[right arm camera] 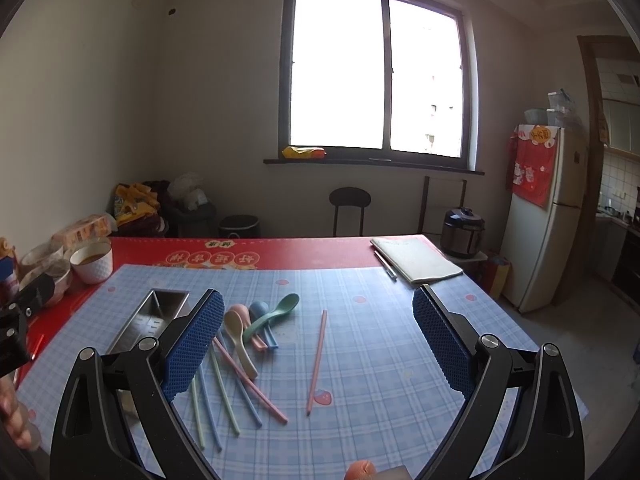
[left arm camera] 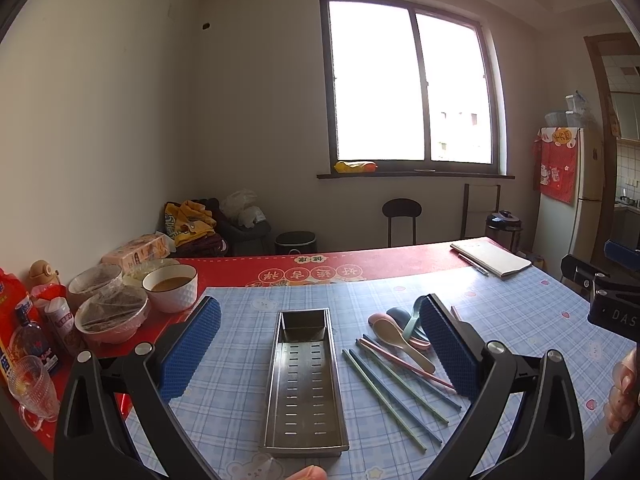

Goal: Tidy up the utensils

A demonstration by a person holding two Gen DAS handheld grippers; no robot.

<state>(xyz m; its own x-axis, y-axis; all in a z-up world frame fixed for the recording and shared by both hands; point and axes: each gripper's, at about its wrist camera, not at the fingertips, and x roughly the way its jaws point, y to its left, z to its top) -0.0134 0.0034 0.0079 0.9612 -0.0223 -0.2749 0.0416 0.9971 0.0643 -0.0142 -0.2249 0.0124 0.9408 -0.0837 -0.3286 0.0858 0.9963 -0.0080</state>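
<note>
Right wrist view: the right gripper (right arm camera: 316, 344) hangs spread wide and empty over the table (right arm camera: 400, 360), framing a lone pink chopstick (right arm camera: 317, 362) that lies right of the tray (right arm camera: 156, 316). Between it and the tray are the other chopsticks (right arm camera: 228, 392), fanned and crossing, and just beyond them the spoons (right arm camera: 256, 320) in a loose heap. The left gripper (left arm camera: 320, 348) is likewise spread and empty, straddling the tray, which holds nothing. The chopsticks look light, stiff, thin and slick, likely to roll or pivot; I would pinch near mid-length. The spoons are better taken by the handle.
</note>
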